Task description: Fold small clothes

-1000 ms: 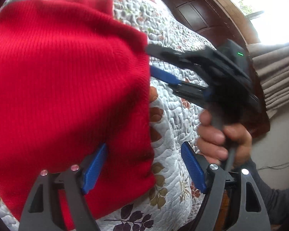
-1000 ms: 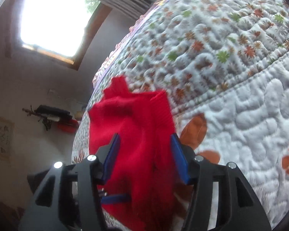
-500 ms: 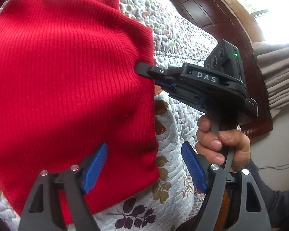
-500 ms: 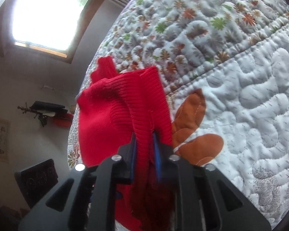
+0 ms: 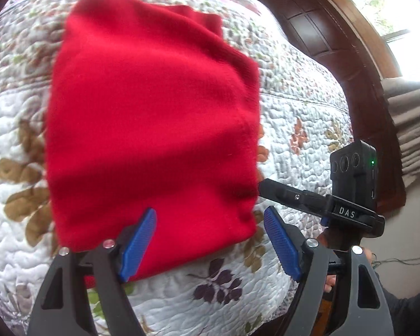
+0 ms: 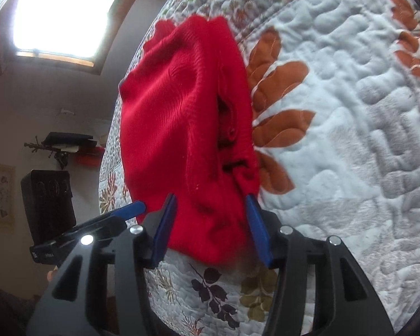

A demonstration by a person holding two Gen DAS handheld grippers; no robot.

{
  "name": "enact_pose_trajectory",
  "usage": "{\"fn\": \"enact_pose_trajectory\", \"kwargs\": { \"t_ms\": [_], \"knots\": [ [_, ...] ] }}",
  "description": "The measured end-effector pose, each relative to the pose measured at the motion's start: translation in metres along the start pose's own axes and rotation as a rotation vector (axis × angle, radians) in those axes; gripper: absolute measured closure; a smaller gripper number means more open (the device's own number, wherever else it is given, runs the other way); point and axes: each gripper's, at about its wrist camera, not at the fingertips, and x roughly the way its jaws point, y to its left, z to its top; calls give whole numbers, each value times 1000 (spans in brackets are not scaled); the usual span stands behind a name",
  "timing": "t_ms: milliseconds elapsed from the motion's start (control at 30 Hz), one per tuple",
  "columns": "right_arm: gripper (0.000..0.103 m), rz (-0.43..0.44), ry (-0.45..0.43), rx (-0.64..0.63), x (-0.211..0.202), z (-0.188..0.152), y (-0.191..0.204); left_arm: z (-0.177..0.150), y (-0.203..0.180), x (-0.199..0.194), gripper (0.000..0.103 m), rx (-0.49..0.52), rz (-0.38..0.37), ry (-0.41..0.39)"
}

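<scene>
- The red knitted garment (image 5: 151, 128), already folded into a compact oblong, lies on the quilted bedspread (image 5: 299, 117), its long axis running away from both cameras toward the far side of the bed.
- The left gripper (image 5: 210, 246) has its fingers spread wide and grasps nothing; the garment's near edge and right corner lie just ahead of them, with the left blue pad (image 5: 138, 247) over the knit and the right one over bare quilt.
- The right gripper (image 6: 212, 232) is likewise released, its fingers parted around the garment's near end, where loose layers gape open along the right side.
- Both sit close to the near edge; I judge the right gripper the better placed for a next pinch, since the knit lies squarely between its fingers.
- The bedspread is soft and puffy, printed with leaves, so the knit may drag on it.
- Beyond are a dark wooden headboard (image 5: 330, 42), curtains, and a bright window (image 6: 61, 11).
</scene>
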Motion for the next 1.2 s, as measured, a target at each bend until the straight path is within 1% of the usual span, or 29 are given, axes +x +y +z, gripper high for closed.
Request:
{"fn": "enact_pose_trajectory", "kwargs": {
  "t_ms": [33, 100, 133, 200, 267, 333, 367, 400, 433, 500, 533, 567, 633, 667, 700, 733, 800, 833, 867, 933, 1000, 1100, 1200],
  "knots": [
    [95, -1, 3, 12, 4, 1, -2, -2, 3, 0, 24, -6, 4, 1],
    [97, 8, -10, 72, 7, 6, -15, -6, 8, -2, 24, -19, 5, -4],
    [98, -3, -20, 83, 5, 9, -22, -9, 12, -4, 24, -26, 5, -8],
    [99, -13, -44, 95, -2, 9, -26, -13, 15, -10, 24, -41, 0, -16],
    [99, -4, -58, 94, -7, 9, -24, -19, 19, -18, 24, -50, -7, -25],
    [98, 15, -55, 79, -9, 9, -16, -25, 23, -23, 24, -56, 0, -23],
    [96, 23, -44, 74, -10, 9, -15, -26, 24, -24, 24, -59, 8, -17],
    [92, 19, -23, 67, -7, 8, -10, -29, 26, -24, 24, -63, 20, -7],
    [89, 1, -23, 58, -6, 6, -6, -30, 28, -23, 24, -66, 25, -3],
    [75, -12, -19, 58, -4, 0, 2, -32, 31, -24, 24, -74, 32, 1],
    [60, -14, -23, 70, -6, -5, 5, -33, 31, -24, 24, -79, 39, 4],
    [53, -22, -28, 73, -4, -14, 9, -32, 30, -25, 24, -79, 42, 5],
    [52, -47, -11, 76, -3, -26, 14, -33, 29, -27, 24, -70, 56, 0],
    [48, -45, -1, 83, -1, -31, 15, -33, 29, -28, 24, -62, 72, 0],
    [47, -43, 8, 89, 1, -33, 13, -32, 28, -28, 24, -55, 86, 3],
    [48, -44, 26, 88, 7, -35, 14, -32, 27, -28, 24, -49, 101, 5],
    [66, -57, 54, 85, 21, -35, 14, -32, 25, -28, 24, -39, 126, 6],
    [88, -63, 57, 82, 24, -35, 13, -32, 23, -28, 24, -28, 150, 11],
    [92, -61, 59, 85, 26, -34, 12, -32, 22, -27, 24, -21, 163, 11],
    [95, -77, 44, 95, 24, -32, 8, -30, 19, -27, 24, -8, 187, 11],
    [96, -82, 31, 107, 21, -31, 3, -29, 20, -28, 23, -7, 192, 12],
    [95, -77, 47, 109, 24, -33, 2, -28, 22, -28, 22, -5, 204, 14],
    [86, -70, 61, 101, 30, -30, 11, -26, 28, -31, 21, -13, 209, 20]
  ]
}}
